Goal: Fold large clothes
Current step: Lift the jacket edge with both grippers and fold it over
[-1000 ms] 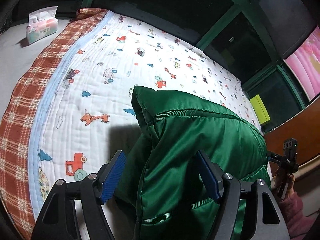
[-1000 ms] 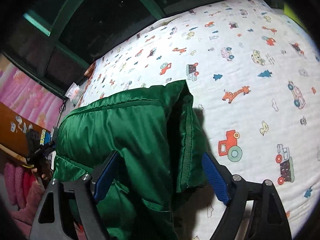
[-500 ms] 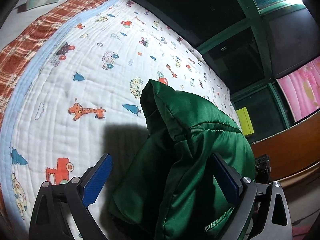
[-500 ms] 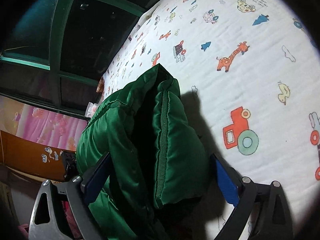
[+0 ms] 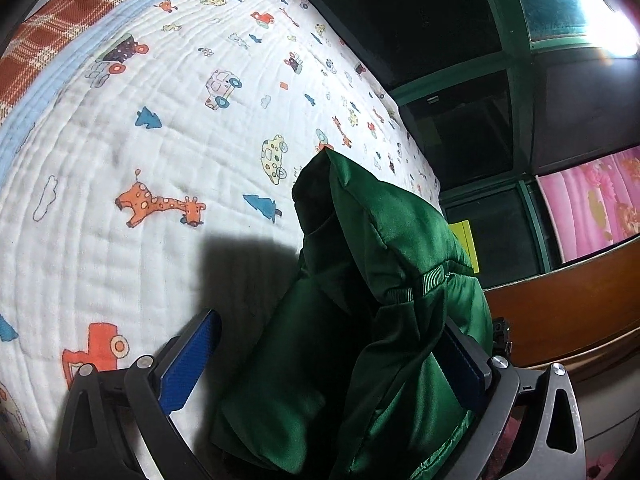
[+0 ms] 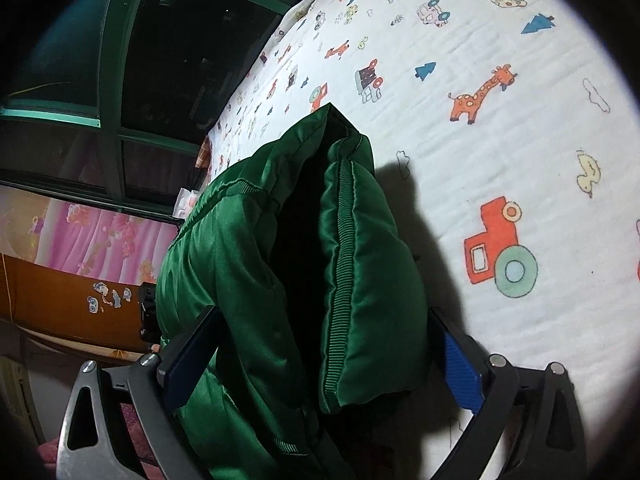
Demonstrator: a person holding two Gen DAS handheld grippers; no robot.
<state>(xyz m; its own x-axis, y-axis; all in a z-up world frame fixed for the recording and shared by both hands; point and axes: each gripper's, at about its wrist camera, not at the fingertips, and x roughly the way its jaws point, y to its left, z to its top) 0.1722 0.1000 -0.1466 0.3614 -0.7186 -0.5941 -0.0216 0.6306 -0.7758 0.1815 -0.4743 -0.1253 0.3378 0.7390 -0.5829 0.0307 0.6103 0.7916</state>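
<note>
A big white quilt [image 5: 120,152] with cars and giraffes covers the bed, by dark windows and a pink curtain [image 5: 592,204]. The puffy green jacket [image 5: 360,320] sits bunched at its near edge. It looks just let go after a fold. Next, grab an edge. The left gripper [image 5: 324,364] and right gripper [image 6: 320,360] are wide open, holding nothing

A: From where does each camera look?
B: Each sits behind its own gripper's fingers, tilted downward, very near the green jacket [image 5: 360,320] [image 6: 280,280].
A: What do they share?
B: The jacket and printed quilt [image 5: 140,140] [image 6: 500,140].
</note>
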